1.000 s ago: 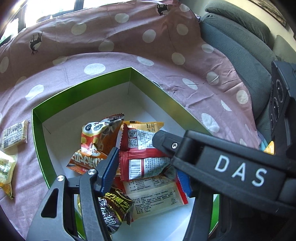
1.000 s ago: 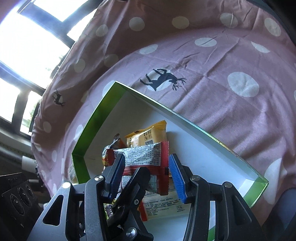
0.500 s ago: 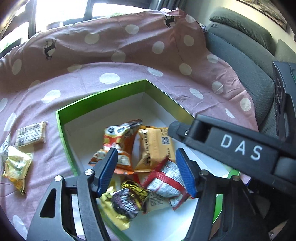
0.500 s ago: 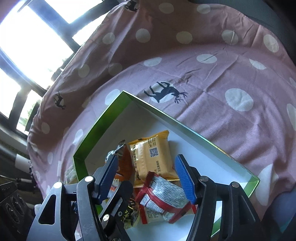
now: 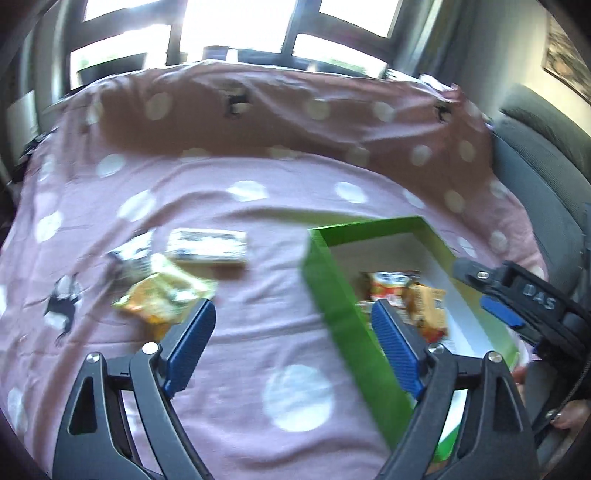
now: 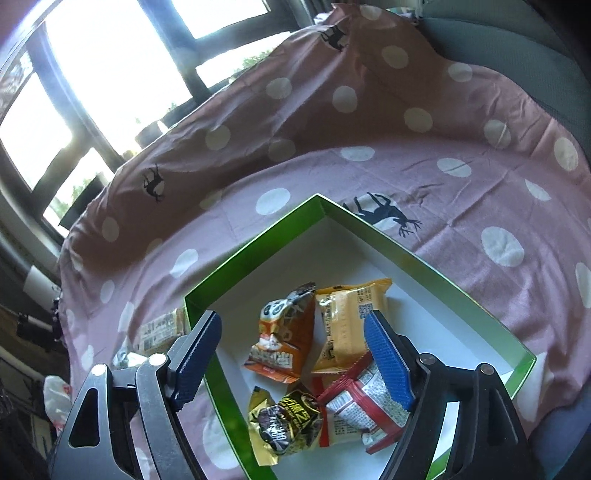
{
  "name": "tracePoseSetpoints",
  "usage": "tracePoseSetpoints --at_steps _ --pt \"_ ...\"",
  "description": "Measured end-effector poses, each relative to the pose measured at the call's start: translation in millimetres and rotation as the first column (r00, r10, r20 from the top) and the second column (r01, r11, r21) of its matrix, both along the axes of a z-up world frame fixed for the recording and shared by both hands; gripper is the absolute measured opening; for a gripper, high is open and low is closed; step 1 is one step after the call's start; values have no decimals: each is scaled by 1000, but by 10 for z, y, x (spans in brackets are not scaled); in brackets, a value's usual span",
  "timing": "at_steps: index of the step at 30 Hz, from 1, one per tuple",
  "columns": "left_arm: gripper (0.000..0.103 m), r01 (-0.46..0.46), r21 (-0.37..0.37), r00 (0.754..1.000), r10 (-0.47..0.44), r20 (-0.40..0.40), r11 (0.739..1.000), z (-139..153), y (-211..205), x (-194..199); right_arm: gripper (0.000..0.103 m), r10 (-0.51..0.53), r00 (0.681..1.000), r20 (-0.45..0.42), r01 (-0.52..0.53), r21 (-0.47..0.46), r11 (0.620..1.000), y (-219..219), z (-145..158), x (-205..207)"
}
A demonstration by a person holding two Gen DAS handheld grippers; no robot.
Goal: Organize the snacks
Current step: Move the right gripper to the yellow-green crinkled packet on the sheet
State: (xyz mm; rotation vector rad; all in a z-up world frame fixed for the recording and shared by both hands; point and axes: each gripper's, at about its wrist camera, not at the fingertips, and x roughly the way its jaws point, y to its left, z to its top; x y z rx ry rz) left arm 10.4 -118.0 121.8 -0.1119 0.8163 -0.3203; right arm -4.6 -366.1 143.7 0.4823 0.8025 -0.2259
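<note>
the letters "das" stand in white on the black body of the right gripper (image 5: 499,314), seen at the right edge of the left wrist view, blurred but legible. inside the green box (image 6: 258,251), the dark packet (image 6: 286,421), the orange packet (image 6: 282,332), the yellow packet (image 6: 347,321) and the red-edged packet (image 6: 364,410) carry print too small to read.

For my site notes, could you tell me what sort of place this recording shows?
Most likely a home living room: a grey sofa beside the work surface, a pink dotted cloth spread over it, big windows behind, and snacks in a green box.
</note>
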Motion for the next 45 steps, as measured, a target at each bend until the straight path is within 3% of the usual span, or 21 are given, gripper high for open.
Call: tracePoseSetpoints --at_steps 5,11,21,31,41,44,45 --pt "89 -103 -3 993 103 -57 995 -199 443 119 80 84 996 17 -83 -68 994 320 39 80" --pt "89 -229 -11 968 226 -108 973 -347 842 250 81 210 978 8 -208 -112 972 696 -8 180" --pt "89 -298 -40 940 286 -184 954 -519 1126 347 81 246 968 -59 -252 -168 953 957 -165 306" --pt "89 -340 -46 922 323 -211 939 -608 1287 415 81 301 950 -82 -312 -219 925 1251 -229 363" --pt "89 -417 -99 896 390 -212 903 -680 1406 478 81 429 897 -104 -438 -104 893 1552 -359 655" --pt "89 -405 -120 901 373 -219 906 -722 1395 527 81 484 868 -112 -489 -21 872 1670 -373 902" --pt "89 -397 -128 903 362 -231 909 -747 1388 560 81 523 844 -118 -524 20 851 1746 -387 1025"
